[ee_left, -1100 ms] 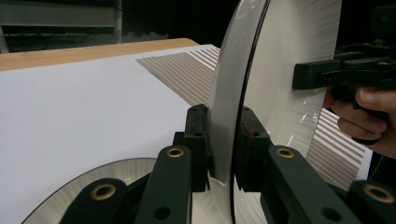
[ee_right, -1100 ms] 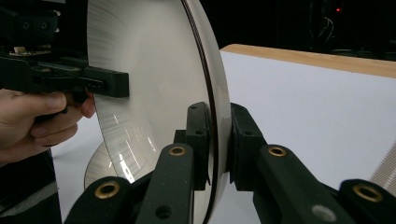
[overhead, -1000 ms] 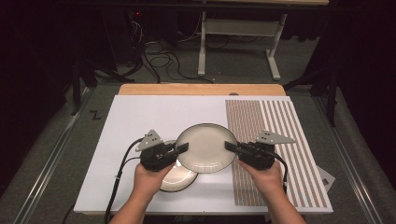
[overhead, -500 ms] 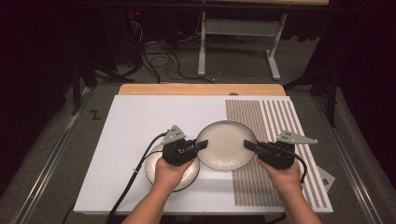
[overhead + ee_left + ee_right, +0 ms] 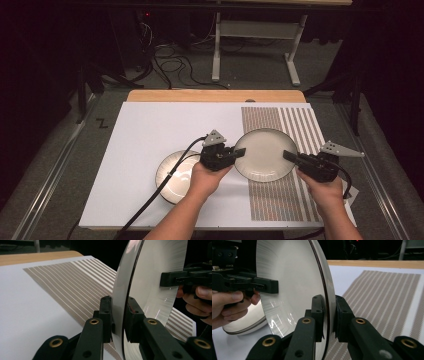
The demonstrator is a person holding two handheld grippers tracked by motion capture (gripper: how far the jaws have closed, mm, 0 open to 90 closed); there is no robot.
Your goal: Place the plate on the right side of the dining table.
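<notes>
Now round glossy white ceramic plate lifted, left gripper and right gripper clamped on opposite rims, above brown-striped mat; set-down pending.

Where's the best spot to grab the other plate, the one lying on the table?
Probably its thin raised rim. The lower plate lies flat, so only the edge offers a lip to pinch. Come in level from the side, as the left claw and right claw do on opposite edges of the lifted plate.

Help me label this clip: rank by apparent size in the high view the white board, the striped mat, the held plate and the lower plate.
1. white board
2. striped mat
3. held plate and lower plate: they look alike, and a hand partly covers the lower one, so no ranking.
</notes>
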